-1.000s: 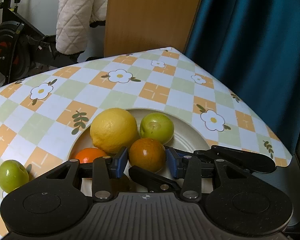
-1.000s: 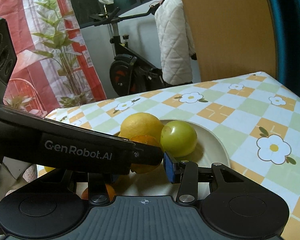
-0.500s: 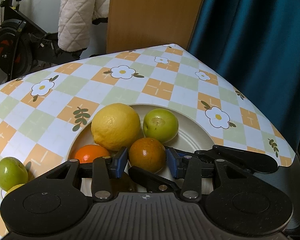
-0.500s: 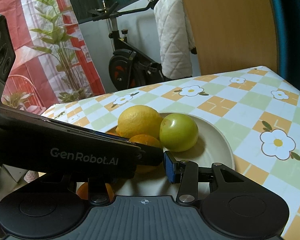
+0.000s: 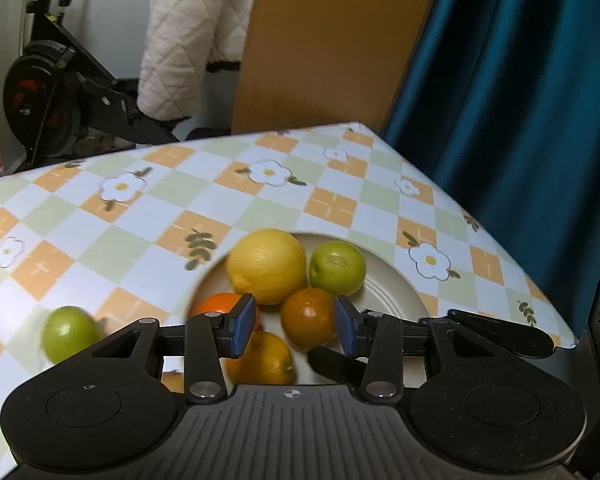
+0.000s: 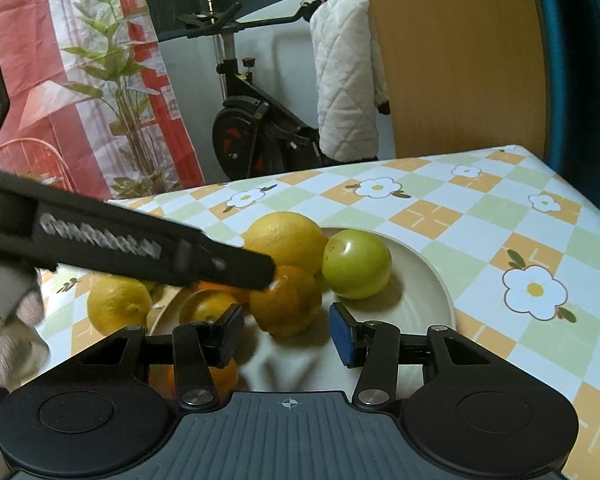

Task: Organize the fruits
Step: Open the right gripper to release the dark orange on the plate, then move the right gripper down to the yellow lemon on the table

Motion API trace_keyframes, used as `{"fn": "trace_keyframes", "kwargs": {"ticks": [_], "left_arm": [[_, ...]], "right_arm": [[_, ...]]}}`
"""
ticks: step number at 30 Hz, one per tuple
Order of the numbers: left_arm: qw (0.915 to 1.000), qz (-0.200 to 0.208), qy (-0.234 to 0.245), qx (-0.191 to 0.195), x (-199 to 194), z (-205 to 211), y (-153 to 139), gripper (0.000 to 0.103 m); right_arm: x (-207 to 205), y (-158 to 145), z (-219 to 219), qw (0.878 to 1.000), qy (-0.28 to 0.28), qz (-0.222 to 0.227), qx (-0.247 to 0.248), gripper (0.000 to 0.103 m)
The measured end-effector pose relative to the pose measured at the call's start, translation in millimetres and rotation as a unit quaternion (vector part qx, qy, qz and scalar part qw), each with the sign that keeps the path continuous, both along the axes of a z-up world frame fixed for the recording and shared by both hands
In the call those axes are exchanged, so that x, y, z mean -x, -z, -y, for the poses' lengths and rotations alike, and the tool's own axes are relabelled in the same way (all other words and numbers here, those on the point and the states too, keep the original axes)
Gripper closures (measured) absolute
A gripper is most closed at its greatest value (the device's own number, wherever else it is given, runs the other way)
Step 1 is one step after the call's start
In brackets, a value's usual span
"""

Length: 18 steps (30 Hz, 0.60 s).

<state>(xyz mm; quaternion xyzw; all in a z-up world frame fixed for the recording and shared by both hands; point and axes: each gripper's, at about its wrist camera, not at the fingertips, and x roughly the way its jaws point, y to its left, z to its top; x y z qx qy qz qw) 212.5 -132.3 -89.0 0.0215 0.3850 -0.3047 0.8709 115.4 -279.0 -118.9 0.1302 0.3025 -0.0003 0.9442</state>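
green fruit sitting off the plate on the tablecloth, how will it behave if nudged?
The green fruit looks round and rests on the flat tablecloth with nothing beside it, so it will probably roll. Its skin looks smooth, so fingers may slip. It likely feels firm, though softness can't be judged here.

checked table (image 5: 236,208), plate (image 5: 396,292), green fruit (image 5: 69,334)

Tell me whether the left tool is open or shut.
Open. The left tool has its blue pads spread wide, with the dark orange on the plate between them, ungripped.
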Motion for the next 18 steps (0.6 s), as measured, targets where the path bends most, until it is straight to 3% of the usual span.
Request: {"fn": "trace_keyframes", "kwargs": {"ticks": [18], "left_arm": [[0.9964,0.016,-0.082,0.013,14,-107,-14,0.058]], "right_arm": [[11,-25,-47,0.999,-0.046,0.008,0.026,0.059]]}}
